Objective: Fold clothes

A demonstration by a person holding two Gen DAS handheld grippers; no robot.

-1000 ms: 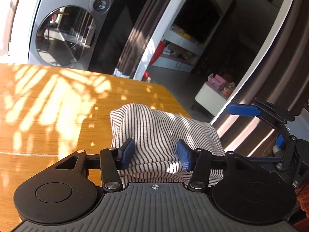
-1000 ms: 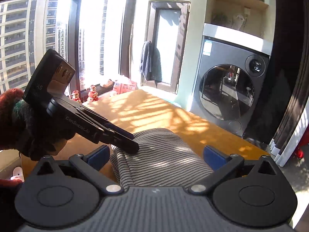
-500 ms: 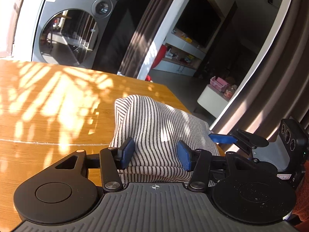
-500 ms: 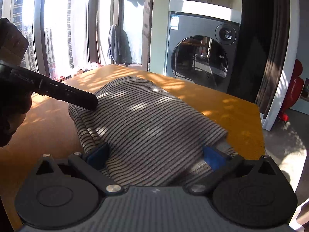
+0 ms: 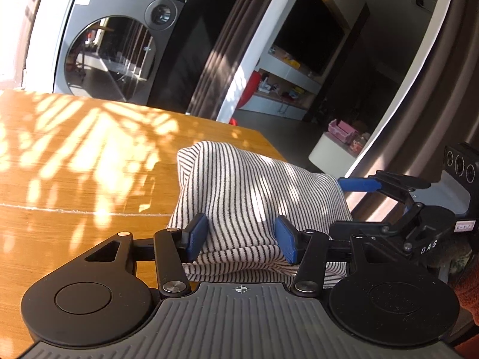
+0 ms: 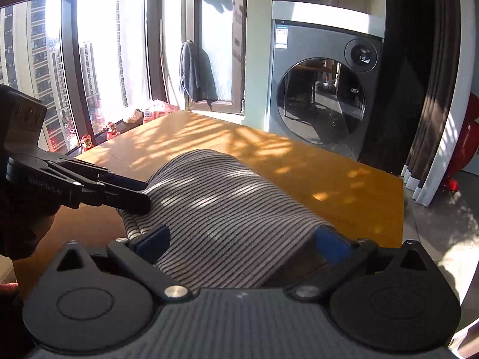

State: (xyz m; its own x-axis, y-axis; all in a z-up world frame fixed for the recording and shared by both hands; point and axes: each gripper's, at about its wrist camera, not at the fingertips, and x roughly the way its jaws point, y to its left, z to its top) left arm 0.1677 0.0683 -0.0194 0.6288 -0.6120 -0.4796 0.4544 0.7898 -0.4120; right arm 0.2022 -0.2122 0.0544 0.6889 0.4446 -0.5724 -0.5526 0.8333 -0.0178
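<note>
A folded black-and-white striped garment (image 5: 248, 197) lies in a thick bundle near the corner of the wooden table (image 5: 74, 155). My left gripper (image 5: 241, 237) is part open, its blue pads on either side of the bundle's near edge. My right gripper (image 6: 242, 243) is wide open and the bundle (image 6: 227, 209) fills the gap between its pads. Each gripper shows in the other's view: the right one (image 5: 389, 197) at the bundle's right end, the left one (image 6: 113, 191) at its left end. The cloth looks humped up between them.
A grey front-loading washing machine (image 6: 323, 89) stands beyond the table's far edge. Dark curtains (image 6: 425, 89) hang to its right. Tall windows (image 6: 89, 59) with small figurines on the sill run along the left. The table edge (image 6: 401, 209) lies close to the bundle.
My right gripper has moved in around the bundle, which sat further ahead of it a second ago. The bundle has risen and humped up. My left gripper has kept its place on the cloth.
</note>
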